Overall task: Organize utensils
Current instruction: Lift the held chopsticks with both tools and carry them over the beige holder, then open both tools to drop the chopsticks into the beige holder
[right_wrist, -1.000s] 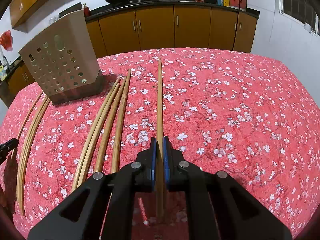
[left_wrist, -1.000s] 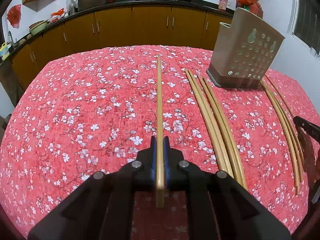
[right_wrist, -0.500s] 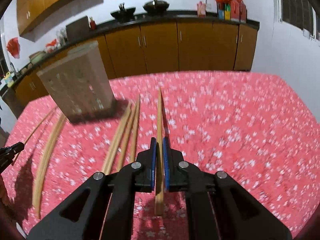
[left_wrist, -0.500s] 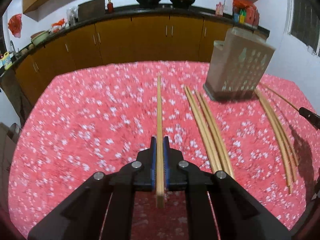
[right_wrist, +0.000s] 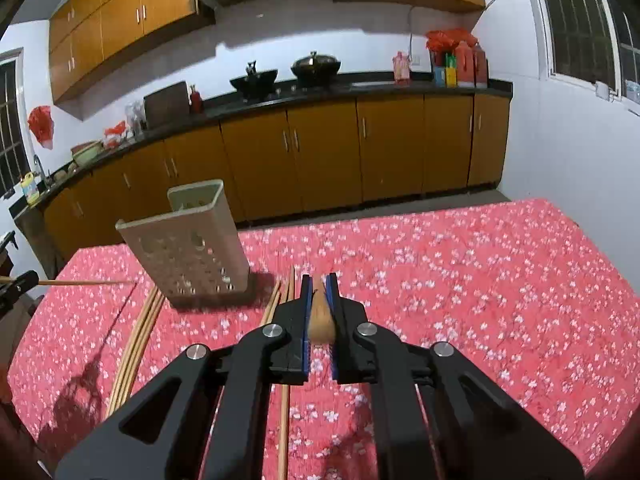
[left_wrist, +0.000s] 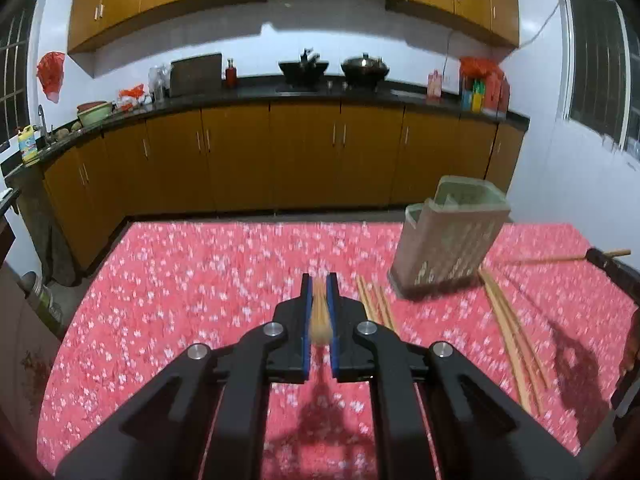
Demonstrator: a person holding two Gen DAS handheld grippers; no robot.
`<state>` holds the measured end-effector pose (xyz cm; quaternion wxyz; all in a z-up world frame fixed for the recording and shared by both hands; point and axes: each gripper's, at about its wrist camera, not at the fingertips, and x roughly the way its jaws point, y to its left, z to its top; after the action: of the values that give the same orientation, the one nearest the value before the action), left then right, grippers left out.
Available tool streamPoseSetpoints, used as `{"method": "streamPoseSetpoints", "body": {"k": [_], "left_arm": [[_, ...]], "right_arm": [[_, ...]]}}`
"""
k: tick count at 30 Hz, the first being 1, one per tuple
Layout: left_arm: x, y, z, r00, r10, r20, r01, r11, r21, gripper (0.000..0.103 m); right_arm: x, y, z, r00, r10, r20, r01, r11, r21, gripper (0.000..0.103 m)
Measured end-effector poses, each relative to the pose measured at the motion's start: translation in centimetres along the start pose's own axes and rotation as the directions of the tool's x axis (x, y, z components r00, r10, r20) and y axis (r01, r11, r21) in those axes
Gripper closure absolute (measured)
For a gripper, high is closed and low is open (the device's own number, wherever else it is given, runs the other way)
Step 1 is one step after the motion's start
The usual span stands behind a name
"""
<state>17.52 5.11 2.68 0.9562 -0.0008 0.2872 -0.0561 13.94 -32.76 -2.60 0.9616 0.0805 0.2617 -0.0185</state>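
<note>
My left gripper is shut on a bamboo chopstick, held in the air above the red flowered tablecloth and seen almost end-on. My right gripper is shut on another chopstick, also lifted. A beige perforated utensil holder stands upright on the table between the two grippers. More chopsticks lie flat on either side of it. In the right wrist view they show as loose chopsticks. Each view catches the other gripper's chopstick at its edge.
Brown kitchen cabinets under a dark counter with woks run behind the table. The far table edge lies just beyond the holder. A window is on the right wall.
Both grippers have risen off the table, each carrying its chopstick. The chopsticks now point away, seen foreshortened. The holder and loose chopsticks sit lower in both views.
</note>
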Motion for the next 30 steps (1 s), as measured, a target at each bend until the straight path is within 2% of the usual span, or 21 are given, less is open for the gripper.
{"method": "streamPoseSetpoints", "body": {"k": [9,15,19,26,28,30], "left_arm": [[-1.4,0.0,2.7,0.996,0.009,0.087,-0.007,1.000,-0.021,0.095],[-3.1,0.1,5.7,0.986,0.005,0.167,-0.001,1.000,-0.026,0.095],[-5.2,-0.6,8.8,0.966,-0.033,0.255,0.047,0.998,-0.046,0.095],[-8.2,-3.2,12.7,0.910,-0.087,0.406,0.128,0.989,-0.074,0.095],[-8.4,-4.1,13.1,0.896,-0.110,0.430,0.159,0.984,-0.079,0.095],[-8.1,-5.1,13.1,0.891,-0.131,0.435,0.182,0.980,-0.076,0.095]], "right_arm": [[-0.4,0.5,1.6,0.999,-0.007,0.053,0.008,1.000,-0.004,0.096],[-2.2,0.3,5.0,0.988,0.014,0.156,-0.022,0.999,0.047,0.096],[-4.5,1.0,8.5,0.958,0.079,0.276,-0.104,0.991,0.079,0.096],[-6.9,3.5,11.6,0.887,0.163,0.432,-0.210,0.976,0.063,0.096],[-6.5,4.6,11.8,0.879,0.178,0.443,-0.217,0.975,0.038,0.096],[-5.5,5.4,11.6,0.882,0.190,0.431,-0.220,0.975,0.020,0.096]]}}
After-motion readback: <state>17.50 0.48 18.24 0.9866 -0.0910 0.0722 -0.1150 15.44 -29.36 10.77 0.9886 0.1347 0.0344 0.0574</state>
